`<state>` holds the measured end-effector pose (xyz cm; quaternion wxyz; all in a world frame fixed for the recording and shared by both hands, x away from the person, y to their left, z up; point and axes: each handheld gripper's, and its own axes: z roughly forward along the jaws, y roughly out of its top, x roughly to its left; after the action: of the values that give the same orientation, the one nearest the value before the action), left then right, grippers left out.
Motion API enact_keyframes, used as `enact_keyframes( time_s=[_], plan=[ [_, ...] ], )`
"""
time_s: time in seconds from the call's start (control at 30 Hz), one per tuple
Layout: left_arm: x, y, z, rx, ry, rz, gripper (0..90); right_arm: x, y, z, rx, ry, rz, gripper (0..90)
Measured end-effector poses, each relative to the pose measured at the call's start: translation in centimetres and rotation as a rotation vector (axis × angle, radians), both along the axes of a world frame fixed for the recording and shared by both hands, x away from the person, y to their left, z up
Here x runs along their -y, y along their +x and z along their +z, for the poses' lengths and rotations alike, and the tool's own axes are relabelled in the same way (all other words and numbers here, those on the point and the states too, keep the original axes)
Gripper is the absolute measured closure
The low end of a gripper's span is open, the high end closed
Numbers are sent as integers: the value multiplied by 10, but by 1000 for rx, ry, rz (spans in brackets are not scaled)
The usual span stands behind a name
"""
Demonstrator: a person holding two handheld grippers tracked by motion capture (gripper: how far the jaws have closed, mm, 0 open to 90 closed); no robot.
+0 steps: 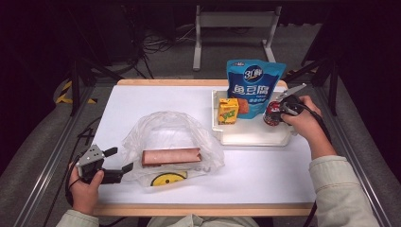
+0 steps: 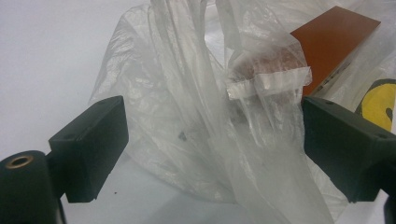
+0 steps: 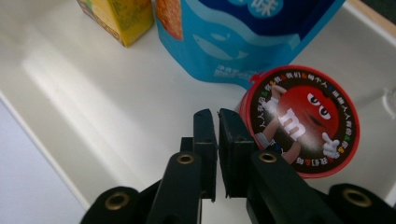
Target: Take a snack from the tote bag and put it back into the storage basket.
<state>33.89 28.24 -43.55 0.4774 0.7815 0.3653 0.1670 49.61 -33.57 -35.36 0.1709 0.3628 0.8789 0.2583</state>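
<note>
Step in hand: we judge that groceries are being moved from the white plastic tray [image 1: 250, 137], right of centre in the high view, into the clear crumpled plastic bag [image 1: 172, 130] at lower centre.
Right gripper [image 3: 217, 126]: jaws nearly together, nothing between them, beside the red round candy tub [image 3: 303, 121].
Left gripper [image 2: 212, 140]: jaws wide, astride the bag's film, not pinching.
Next move: we would widen the right jaws to span the tub.
Room: the blue standing pouch [image 1: 253, 87] crowds the tub; the tray's wall lies near.
</note>
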Motion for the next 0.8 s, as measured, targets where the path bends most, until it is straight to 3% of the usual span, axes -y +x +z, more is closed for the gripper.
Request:
enact_keyframes(
  time_s=[0.13,0.37,0.53,0.8],
  plan=[
    [0,0,0,5,-2,0,95,-4,-8,10,35,30,21,790],
    [-2,-2,1,6,-9,2,81,-17,-20,27,94,159,62,592],
    [-2,-1,1,6,-8,3,78,-33,-30,35,136,205,93,473],
    [-2,-1,1,11,-7,-1,72,-58,-42,49,174,270,151,401]
  ],
)
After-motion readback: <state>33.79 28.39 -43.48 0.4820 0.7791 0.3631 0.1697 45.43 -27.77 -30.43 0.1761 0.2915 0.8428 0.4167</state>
